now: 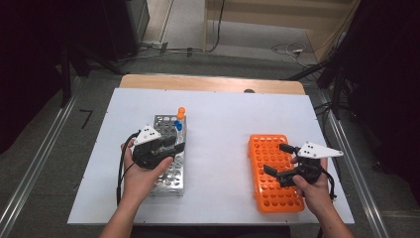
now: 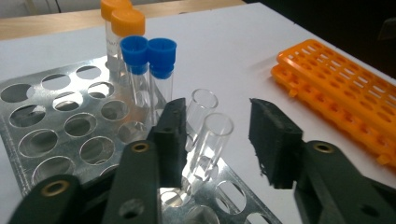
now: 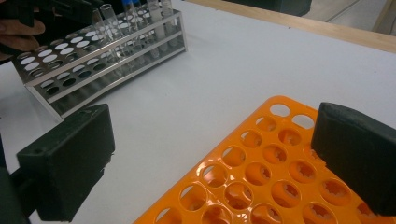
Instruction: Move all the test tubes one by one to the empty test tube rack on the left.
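Table (image 1: pixel 223 119): white top; bare surface lies between the two racks and along the far edge, the widest free lane for carrying anything across.
Metal rack (image 1: pixel 171 171): on the table's left half, long side running away from the person; perforated top plate with many vacant holes on the near side.
Orange rack (image 1: pixel 272 173): on the right half, well apart from the metal rack, every visible hole vacant; its near end lies close to the table's front edge.
Left gripper (image 2: pixel 217 140): over the metal rack, jaws part-way open and gripping nothing; one pad stands just beside the nearer clear tube, the other stands off it with a gap.
Right gripper (image 3: pixel 205 163): low over the orange rack, jaws wide apart, nothing between them.
Capped tubes: two orange-capped tubes (image 2: pixel 122 32) and two blue-capped tubes (image 2: pixel 149 56) stand upright at the rack's far corner.
Clear tubes (image 2: pixel 210 140): two uncapped, seated in adjacent holes, leaning slightly.
Step in hand (judged): releasing a clear tube into its hole.
Technique: spread the jaws until both pads are free, then lift straight up along the tube's axis; a sideways pull could tip it against its neighbour.
Clearance: the blue caps stand close beyond the jaws, so withdraw upward or toward the person.
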